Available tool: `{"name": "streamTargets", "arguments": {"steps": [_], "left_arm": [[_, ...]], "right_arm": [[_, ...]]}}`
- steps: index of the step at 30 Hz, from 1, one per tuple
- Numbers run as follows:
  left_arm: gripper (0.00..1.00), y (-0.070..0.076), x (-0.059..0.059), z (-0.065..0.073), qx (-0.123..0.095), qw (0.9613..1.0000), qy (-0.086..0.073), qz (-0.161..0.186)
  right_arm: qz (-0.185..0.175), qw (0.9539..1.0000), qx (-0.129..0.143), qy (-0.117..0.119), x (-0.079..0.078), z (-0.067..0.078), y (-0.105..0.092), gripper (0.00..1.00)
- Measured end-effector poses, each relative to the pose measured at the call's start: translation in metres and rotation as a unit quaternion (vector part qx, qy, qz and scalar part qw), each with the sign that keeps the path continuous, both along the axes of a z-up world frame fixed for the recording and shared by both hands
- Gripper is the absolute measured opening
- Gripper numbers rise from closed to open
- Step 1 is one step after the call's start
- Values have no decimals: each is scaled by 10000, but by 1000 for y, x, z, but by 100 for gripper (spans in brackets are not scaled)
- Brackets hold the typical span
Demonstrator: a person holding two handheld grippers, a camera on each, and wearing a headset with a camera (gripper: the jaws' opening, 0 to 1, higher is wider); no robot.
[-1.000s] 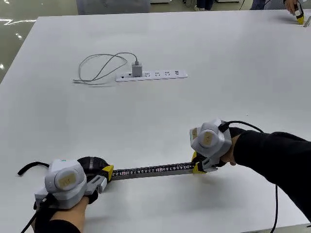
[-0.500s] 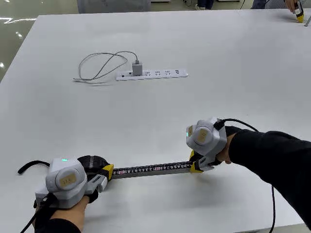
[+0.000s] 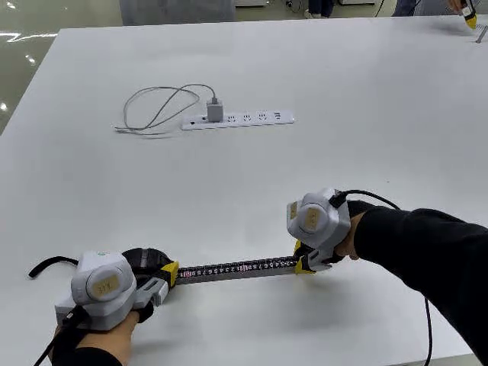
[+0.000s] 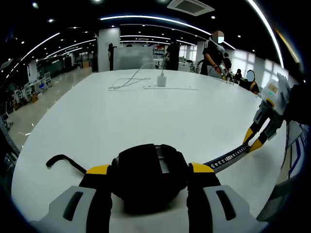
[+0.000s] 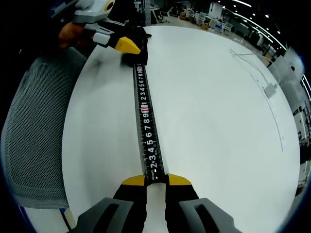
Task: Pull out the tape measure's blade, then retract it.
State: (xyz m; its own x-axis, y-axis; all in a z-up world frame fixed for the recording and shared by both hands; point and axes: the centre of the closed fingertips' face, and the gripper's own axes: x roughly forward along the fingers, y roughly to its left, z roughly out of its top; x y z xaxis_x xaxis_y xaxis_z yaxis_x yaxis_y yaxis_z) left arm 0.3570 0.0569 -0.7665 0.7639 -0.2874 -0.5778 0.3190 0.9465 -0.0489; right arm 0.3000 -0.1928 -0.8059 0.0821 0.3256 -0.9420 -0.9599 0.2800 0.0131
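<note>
The black tape measure [image 3: 147, 258] sits near the desk's [image 3: 343, 114] near-left corner, its numbered blade [image 3: 236, 268] drawn out straight along the near edge.

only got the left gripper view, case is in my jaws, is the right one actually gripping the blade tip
observer: yes. In the right gripper view the right gripper is shut on the very end of the blade, and the printed numbers start just above its jaws.
operator: any kink along it
observer: none. The head view shows it straight from the case in the left gripper to the right one.
</note>
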Motion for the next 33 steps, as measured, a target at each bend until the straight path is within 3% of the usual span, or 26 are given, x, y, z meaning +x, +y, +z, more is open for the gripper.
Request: {"name": "streamTargets", "arguments": {"steps": [10,25,33], "left_arm": [[58,1,1,0,0,10000,14,-34],[58,0,2,0,4,10000,43,-37],[58,0,2,0,2,10000,48,-31]], "right_arm": [[-77,10000,42,17,3,0,5,9],[262,9996,102,-55,3,0,12,9],[132,9998,132,-54,4,0,16,9]]}}
